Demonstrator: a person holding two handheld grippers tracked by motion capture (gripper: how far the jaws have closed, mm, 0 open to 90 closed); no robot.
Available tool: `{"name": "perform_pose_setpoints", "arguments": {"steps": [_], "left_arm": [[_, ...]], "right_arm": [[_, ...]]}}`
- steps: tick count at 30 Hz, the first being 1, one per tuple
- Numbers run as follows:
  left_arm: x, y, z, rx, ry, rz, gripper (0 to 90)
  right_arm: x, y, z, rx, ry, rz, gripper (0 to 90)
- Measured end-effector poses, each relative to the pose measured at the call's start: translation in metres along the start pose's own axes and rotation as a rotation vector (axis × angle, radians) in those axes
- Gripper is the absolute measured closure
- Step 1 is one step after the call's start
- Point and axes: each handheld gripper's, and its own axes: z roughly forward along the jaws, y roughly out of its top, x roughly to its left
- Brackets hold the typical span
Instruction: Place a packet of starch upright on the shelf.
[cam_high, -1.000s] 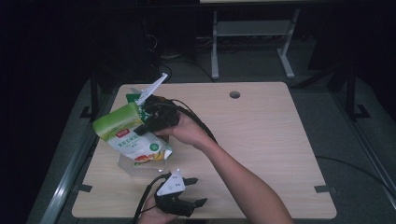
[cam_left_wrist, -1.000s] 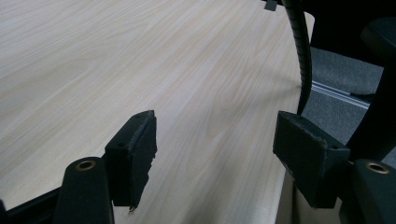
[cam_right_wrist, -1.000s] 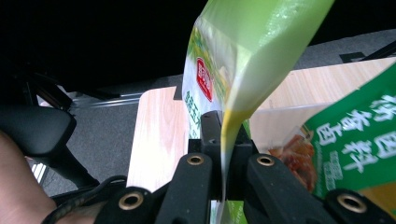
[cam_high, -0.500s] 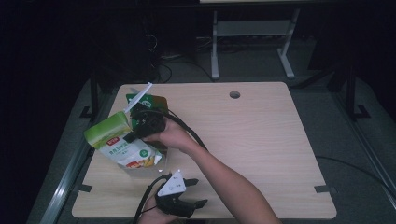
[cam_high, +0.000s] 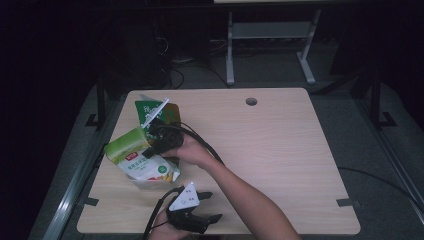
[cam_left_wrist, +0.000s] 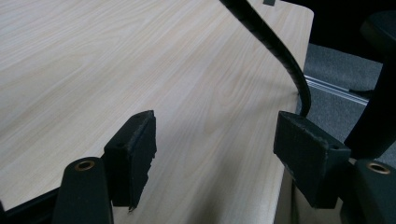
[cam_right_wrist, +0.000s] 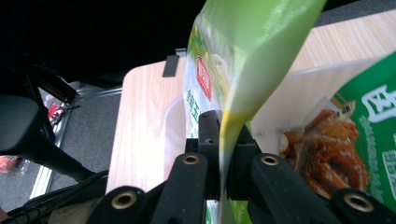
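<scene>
Lowered toward the table since a second ago: right tool, pinching the light-green snack bag. Green packet just beside. Left tool spread, unmoved.

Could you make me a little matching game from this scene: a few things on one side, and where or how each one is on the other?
Things:
1. right gripper
2. left gripper
3. light green snack bag
4. round hole

States:
A. in the tabletop at the far edge
B. pinched by its edge
C. jaws apart over bare wood
D. shut on a bag

Pairs: 1-D, 2-C, 3-B, 4-A
</scene>
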Motion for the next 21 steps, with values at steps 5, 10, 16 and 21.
{"name": "perform_pose_setpoints", "arguments": {"steps": [5,10,16,21], "left_arm": [[0.000,0.000,0.000,-0.001,0.000,0.000,29.6],[0.001,0.000,-0.001,0.001,0.001,0.007,29.6],[0.001,0.000,0.000,0.001,0.003,0.009,29.6],[0.001,0.000,-0.001,0.002,0.006,0.006,29.7]], "right_arm": [[0.001,-0.003,-0.002,0.008,-0.016,-0.011,85.6],[0.001,-0.007,-0.002,0.012,-0.021,-0.009,87.0],[-0.002,-0.014,-0.003,0.005,-0.010,0.008,87.4],[-0.003,-0.021,-0.004,0.005,-0.005,0.019,87.6]]}}
